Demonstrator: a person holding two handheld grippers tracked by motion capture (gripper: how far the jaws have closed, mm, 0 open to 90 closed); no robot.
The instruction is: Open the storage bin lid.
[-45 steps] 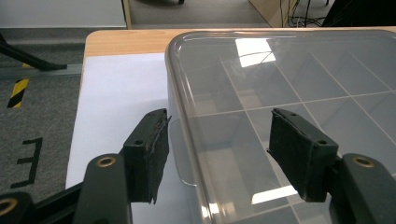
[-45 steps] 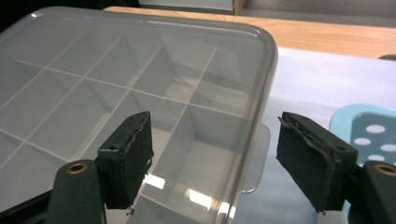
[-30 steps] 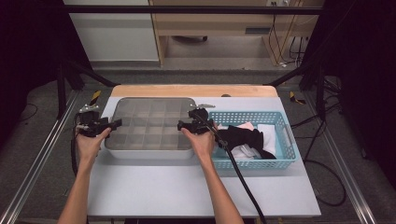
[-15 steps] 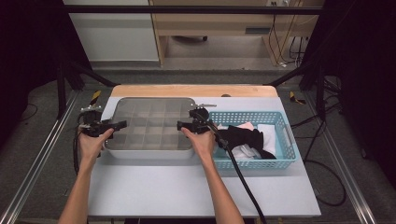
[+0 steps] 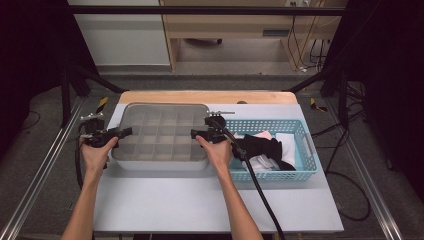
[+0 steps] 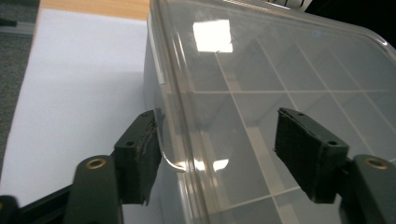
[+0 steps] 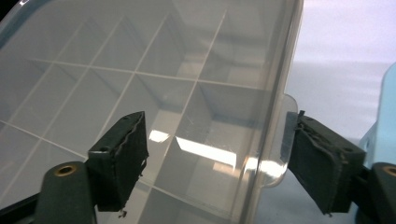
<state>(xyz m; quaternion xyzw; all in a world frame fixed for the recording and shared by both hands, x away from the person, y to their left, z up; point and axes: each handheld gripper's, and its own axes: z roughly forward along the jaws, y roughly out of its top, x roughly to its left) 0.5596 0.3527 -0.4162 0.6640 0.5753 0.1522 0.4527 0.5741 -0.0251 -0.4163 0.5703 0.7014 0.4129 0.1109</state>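
Note:
A clear plastic box with a lid and a grid of compartments sits on the white table. My left gripper is at its left edge and my right gripper at its right edge, both pointing inward. In the left gripper view the left gripper is open and straddles the lid's rim and small tab. In the right gripper view the right gripper is open astride the opposite tab. Both pairs of jaws have just been closing a little, with the lid's edge between them.
A blue plastic basket stands right of the box, holding black and white cloth. The right gripper's cable trails toward the table's front. A wooden strip runs along the table's far edge.

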